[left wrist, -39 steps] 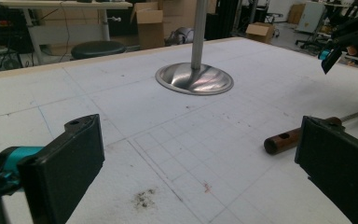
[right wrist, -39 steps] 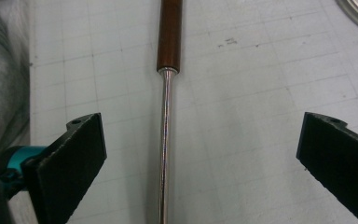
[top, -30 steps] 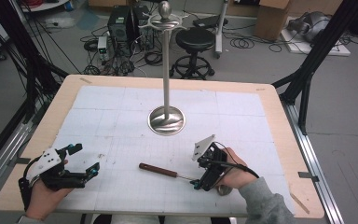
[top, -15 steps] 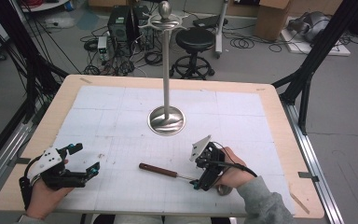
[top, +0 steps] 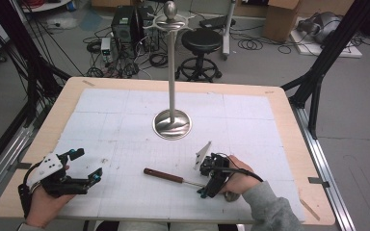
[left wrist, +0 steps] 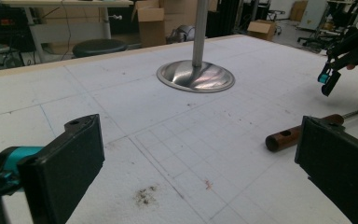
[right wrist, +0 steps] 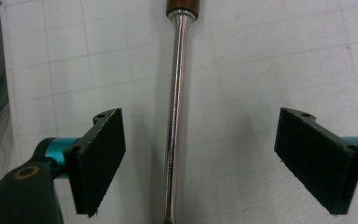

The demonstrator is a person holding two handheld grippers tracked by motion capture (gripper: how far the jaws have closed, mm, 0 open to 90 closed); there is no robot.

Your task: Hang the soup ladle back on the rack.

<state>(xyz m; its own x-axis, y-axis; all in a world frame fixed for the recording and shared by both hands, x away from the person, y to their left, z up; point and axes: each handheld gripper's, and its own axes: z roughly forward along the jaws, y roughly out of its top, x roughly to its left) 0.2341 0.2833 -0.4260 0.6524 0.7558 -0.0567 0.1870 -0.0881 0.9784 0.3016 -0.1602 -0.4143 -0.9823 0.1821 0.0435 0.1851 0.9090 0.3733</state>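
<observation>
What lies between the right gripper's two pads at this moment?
In the right gripper view, the tool's metal shaft runs between the right gripper pads, untouched; the jaws have just been closing.

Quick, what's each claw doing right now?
Left claw: open, holding nothing.
Right claw: open, has just been closing, either side of the ladle's metal shaft, not yet gripping.

You've got a metal stand (top: 172, 122) upright on the white gridded mat (top: 250, 115), round base at mid-table with a thin pole rising to a knob at the top, and the mat covers a wooden table (top: 289, 130). Behind the table you see a black stool (top: 201, 43), a dark computer tower (top: 125, 21) with tangled cables (top: 125, 67) on the floor, and a cardboard box (top: 277, 21). There's a small dark smudge (left wrist: 144, 196) on the mat near you.
</observation>
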